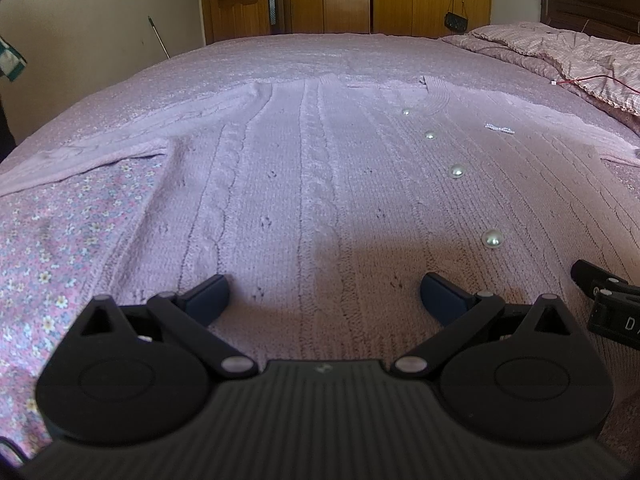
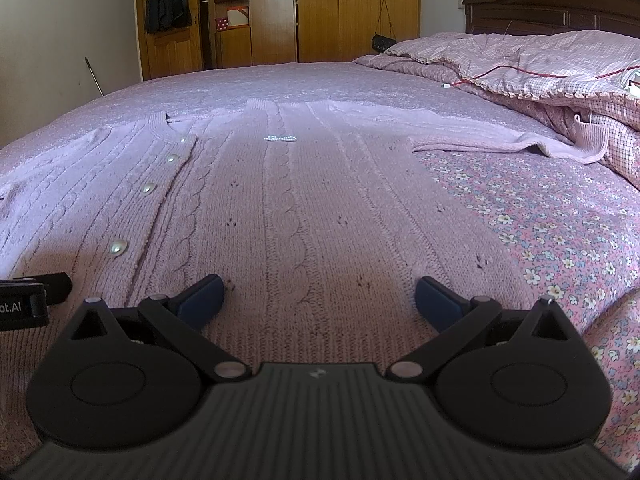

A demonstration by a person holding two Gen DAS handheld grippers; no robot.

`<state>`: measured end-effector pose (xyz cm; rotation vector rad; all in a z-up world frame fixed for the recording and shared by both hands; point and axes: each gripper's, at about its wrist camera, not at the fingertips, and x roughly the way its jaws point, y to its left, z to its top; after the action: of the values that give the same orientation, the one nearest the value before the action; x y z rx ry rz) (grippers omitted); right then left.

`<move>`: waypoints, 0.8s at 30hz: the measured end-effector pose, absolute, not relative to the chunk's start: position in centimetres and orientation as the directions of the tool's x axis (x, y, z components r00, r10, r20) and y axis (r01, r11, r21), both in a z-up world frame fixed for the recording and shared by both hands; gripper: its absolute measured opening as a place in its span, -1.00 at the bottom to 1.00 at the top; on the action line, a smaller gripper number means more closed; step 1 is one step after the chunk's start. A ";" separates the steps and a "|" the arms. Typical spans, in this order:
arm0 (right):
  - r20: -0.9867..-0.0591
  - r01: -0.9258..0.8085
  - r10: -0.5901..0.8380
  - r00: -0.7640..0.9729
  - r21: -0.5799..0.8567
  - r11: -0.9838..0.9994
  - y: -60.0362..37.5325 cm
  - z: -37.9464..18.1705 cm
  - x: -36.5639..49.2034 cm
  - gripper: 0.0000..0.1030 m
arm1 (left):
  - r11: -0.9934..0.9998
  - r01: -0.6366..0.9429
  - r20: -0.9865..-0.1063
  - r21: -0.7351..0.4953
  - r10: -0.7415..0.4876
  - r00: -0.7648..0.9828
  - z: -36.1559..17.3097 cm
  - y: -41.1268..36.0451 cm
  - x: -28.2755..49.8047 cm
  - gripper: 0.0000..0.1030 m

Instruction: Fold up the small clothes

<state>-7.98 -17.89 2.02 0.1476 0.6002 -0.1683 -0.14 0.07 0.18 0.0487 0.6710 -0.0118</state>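
A lilac cable-knit cardigan [image 1: 320, 168] lies spread flat on the bed, front up, with a row of pearl buttons [image 1: 457, 171] and a small bead bow [image 1: 499, 129]. It also fills the right wrist view [image 2: 288, 208], buttons [image 2: 149, 188] at left, one sleeve [image 2: 500, 136] stretched right. My left gripper [image 1: 324, 300] is open and empty, low over the hem at the cardigan's left half. My right gripper [image 2: 318, 300] is open and empty, low over the hem at its right half. Each gripper's edge shows in the other's view, the right one in the left wrist view [image 1: 608, 300] and the left one in the right wrist view [image 2: 28, 300].
The cardigan lies on a floral bedsheet [image 2: 560, 240]. A bunched pink checked quilt [image 2: 540, 68] with a red cable lies at the right by the dark headboard [image 2: 560, 8]. Wooden wardrobes [image 2: 320, 12] stand beyond the bed.
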 end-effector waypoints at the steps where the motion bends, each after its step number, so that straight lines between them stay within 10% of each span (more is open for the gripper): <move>1: -0.572 0.200 -0.114 0.812 0.089 0.976 -17.9 2.0 -8.0 1.00 | 0.999 0.027 -0.622 0.041 0.005 0.783 0.2 0.1 -0.1 1.00; 24: -0.571 0.200 -0.114 0.813 0.089 0.976 -17.9 2.0 -8.1 1.00 | 0.999 0.026 -0.621 0.043 0.006 0.784 0.1 0.0 -0.3 1.00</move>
<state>-8.11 -17.88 2.00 0.1480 0.5987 -0.1686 -0.25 0.00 0.06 0.0498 0.6697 -0.0110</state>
